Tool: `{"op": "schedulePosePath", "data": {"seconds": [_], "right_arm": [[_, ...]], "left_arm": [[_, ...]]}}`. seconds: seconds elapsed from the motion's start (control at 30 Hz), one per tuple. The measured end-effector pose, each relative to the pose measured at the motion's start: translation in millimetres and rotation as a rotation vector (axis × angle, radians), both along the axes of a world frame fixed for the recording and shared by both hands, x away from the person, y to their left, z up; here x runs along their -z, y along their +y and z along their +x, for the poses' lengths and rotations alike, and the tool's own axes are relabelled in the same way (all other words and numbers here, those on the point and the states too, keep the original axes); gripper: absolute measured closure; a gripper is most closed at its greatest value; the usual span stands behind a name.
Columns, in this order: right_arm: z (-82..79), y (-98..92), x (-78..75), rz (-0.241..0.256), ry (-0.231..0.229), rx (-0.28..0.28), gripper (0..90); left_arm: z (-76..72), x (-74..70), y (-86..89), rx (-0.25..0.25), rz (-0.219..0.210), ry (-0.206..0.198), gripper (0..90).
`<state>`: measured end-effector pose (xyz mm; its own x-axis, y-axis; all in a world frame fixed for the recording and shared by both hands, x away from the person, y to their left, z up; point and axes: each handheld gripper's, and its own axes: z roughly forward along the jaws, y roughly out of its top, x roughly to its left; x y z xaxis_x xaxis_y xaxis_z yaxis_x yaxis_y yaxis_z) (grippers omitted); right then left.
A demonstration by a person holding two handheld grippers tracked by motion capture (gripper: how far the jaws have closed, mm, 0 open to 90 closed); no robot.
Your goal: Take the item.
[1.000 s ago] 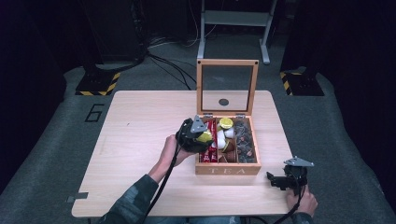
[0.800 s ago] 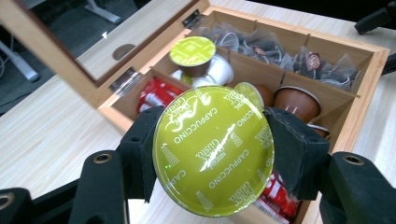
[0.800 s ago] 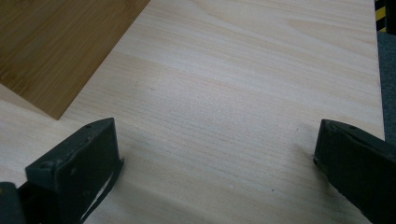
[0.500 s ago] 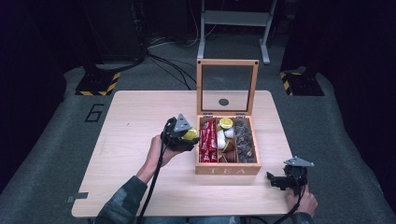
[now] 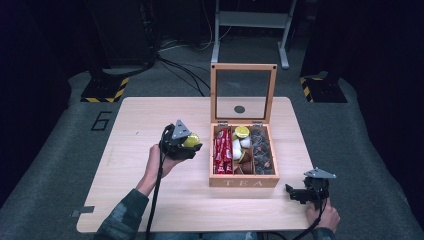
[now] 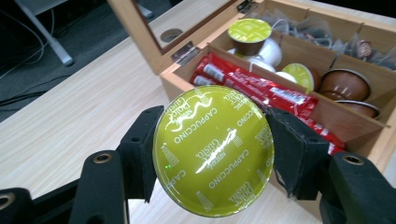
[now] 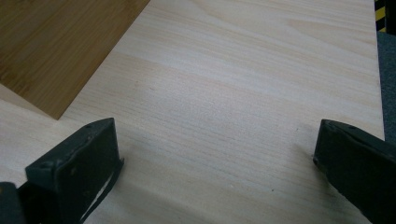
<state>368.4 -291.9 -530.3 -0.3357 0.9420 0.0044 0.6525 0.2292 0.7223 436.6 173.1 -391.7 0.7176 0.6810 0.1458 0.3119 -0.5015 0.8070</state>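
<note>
A wooden tea box (image 5: 244,182) stands open on the table, its glass lid (image 5: 243,93) upright. Inside lie red sachets (image 5: 222,149), coffee capsules (image 5: 242,132) and dark tea bags (image 5: 261,148). My left gripper (image 5: 191,143) is left of the box, above the table, shut on a green cappuccino capsule (image 6: 214,149) whose foil lid faces the camera. The box's sachets (image 6: 261,91) and capsules (image 6: 249,33) show behind it. At the table's near right corner my right gripper (image 5: 294,193) is open with nothing between its jaws, low over bare wood (image 7: 224,116).
The box's wooden side (image 7: 56,46) lies at upper left in the right gripper view. The table edge (image 7: 379,70) runs close on the right there. Cables (image 5: 180,65), a metal stand (image 5: 250,20) and striped floor bases (image 5: 106,90) are beyond the table.
My left gripper has carried the green capsule leftward, away from the box's edge and out over the open table. The right gripper has stayed put.
</note>
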Motion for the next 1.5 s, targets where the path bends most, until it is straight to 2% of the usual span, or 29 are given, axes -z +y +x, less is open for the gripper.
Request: {"op": "schedulePosePath", "data": {"seconds": [0.1, 0.33, 0.4, 0.6, 0.7, 0.9, 1.13, 1.3, 1.5], "right_arm": [[0.0, 0.0, -0.1, -0.002, 0.003, 0.0, 0.0], [0.0, 0.1, -0.1, -0.003, 0.002, 0.001, 0.0], [0.0, 0.1, -0.1, -0.002, 0.003, 0.001, 0.0], [0.0, 0.1, -0.1, -0.003, 0.003, 0.001, 0.0], [-0.1, -0.2, -0.2, -0.007, 0.003, -0.002, 0.0], [-0.1, -0.4, -0.2, -0.009, 0.003, -0.004, 0.0], [-0.1, 0.2, -0.1, -0.003, 0.003, 0.001, 0.0], [-0.1, 0.2, -0.1, -0.003, 0.003, 0.001, 0.0], [-0.1, 0.2, -0.1, -0.003, 0.003, 0.001, 0.0]], "left_arm": [[0.9, -0.5, 5.0, -0.01, 0.002, 0.0, 39.7], [5.2, 4.1, 26.9, -0.074, -0.019, 0.001, 39.7], [5.7, 4.9, 30.2, -0.076, -0.011, 0.006, 39.7], [10.8, 18.3, 50.2, -0.136, -0.03, 0.022, 39.7], [11.7, 20.9, 56.1, -0.149, -0.021, 0.024, 39.7], [15.8, 29.5, 72.2, -0.194, -0.032, 0.027, 39.7], [25.2, 42.7, 91.8, -0.251, -0.066, 0.068, 39.7], [28.5, 51.0, 100.0, -0.279, -0.055, 0.083, 39.7], [34.0, 62.8, 111.5, -0.332, -0.072, 0.115, 39.7]]}}
